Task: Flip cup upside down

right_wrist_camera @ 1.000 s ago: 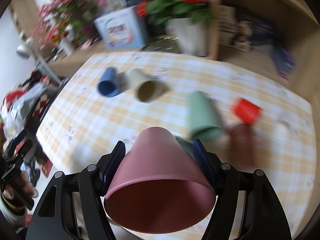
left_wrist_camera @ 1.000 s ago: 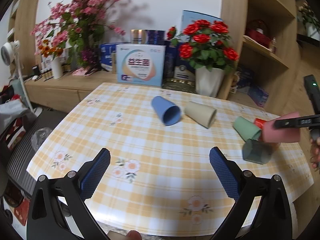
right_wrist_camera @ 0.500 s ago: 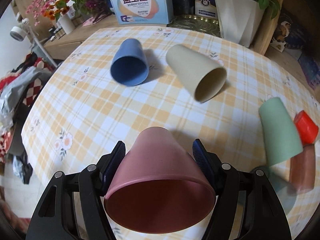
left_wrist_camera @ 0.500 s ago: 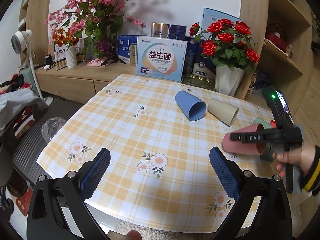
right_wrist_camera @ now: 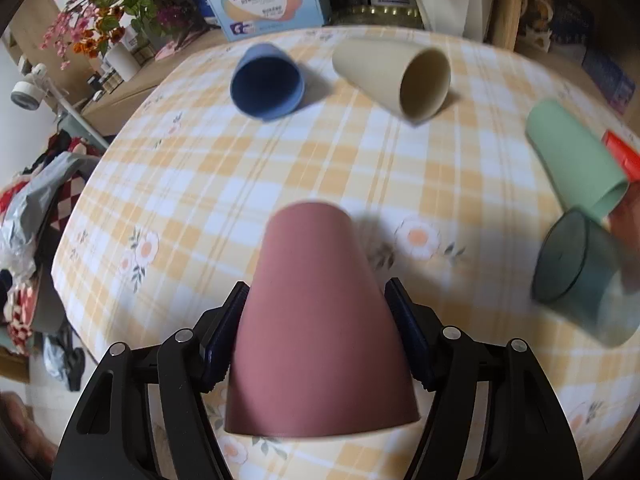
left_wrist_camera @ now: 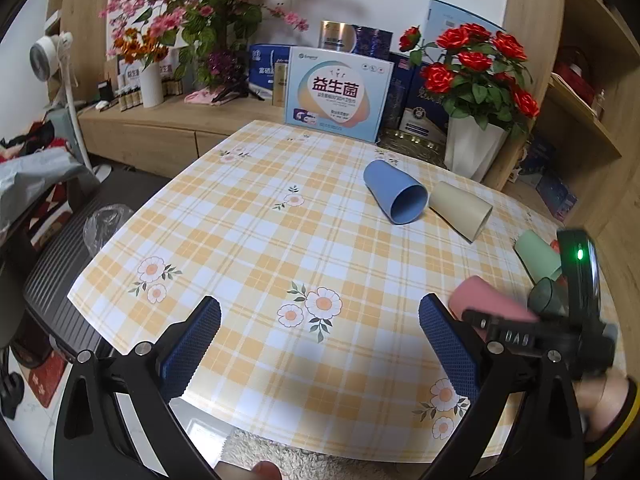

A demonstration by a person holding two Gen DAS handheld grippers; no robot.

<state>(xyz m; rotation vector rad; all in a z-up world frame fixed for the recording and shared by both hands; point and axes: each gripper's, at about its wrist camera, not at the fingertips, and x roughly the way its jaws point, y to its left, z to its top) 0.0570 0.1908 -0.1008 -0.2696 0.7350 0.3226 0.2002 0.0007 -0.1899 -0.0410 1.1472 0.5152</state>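
My right gripper (right_wrist_camera: 318,332) is shut on a pink cup (right_wrist_camera: 320,320), its base pointing forward and down toward the checked tablecloth (right_wrist_camera: 224,168), its open mouth toward the camera. In the left wrist view the pink cup (left_wrist_camera: 486,300) hangs over the table's right side, held by the right gripper (left_wrist_camera: 504,320). My left gripper (left_wrist_camera: 320,344) is open and empty above the table's near edge.
A blue cup (right_wrist_camera: 266,82), a beige cup (right_wrist_camera: 394,72), a light green cup (right_wrist_camera: 574,160) and a dark teal cup (right_wrist_camera: 578,268) lie on their sides on the table. A red cup (right_wrist_camera: 622,154) sits at the far right. Boxes and a rose vase (left_wrist_camera: 474,152) stand behind.
My right gripper has carried the pink cup left and nearer, tipping its base downward toward the table. The left gripper view has shifted slightly; its jaws stay open.
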